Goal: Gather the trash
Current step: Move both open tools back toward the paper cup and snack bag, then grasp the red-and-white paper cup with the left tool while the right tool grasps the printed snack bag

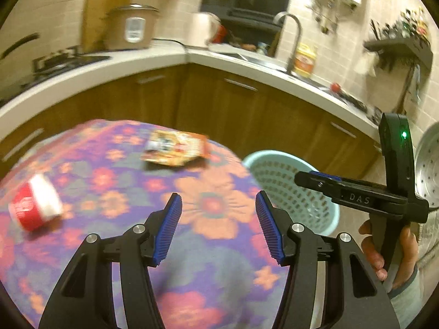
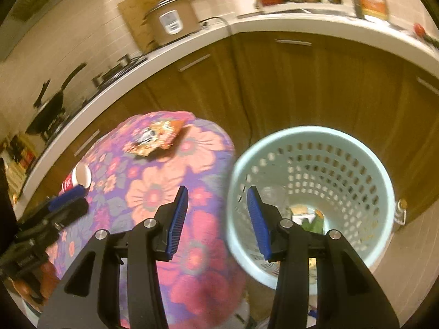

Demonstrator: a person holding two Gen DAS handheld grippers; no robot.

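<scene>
A red and white paper cup (image 1: 34,203) lies on its side on the flowered tablecloth (image 1: 131,189), left of my left gripper (image 1: 218,205), which is open and empty above the cloth. An orange snack wrapper (image 1: 175,148) lies at the table's far side. A pale blue perforated bin (image 2: 312,192) stands right of the table with some trash (image 2: 307,216) at its bottom. My right gripper (image 2: 218,200) is open and empty over the gap between table and bin. The cup (image 2: 78,178) and wrapper (image 2: 156,137) also show in the right wrist view.
A white counter (image 1: 109,68) on brown cabinets (image 1: 219,104) curves behind the table, with a rice cooker (image 1: 131,27), stove (image 1: 55,63), sink tap (image 1: 290,35) and orange box (image 1: 304,60). A perforated metal pot (image 1: 428,170) is at the far right.
</scene>
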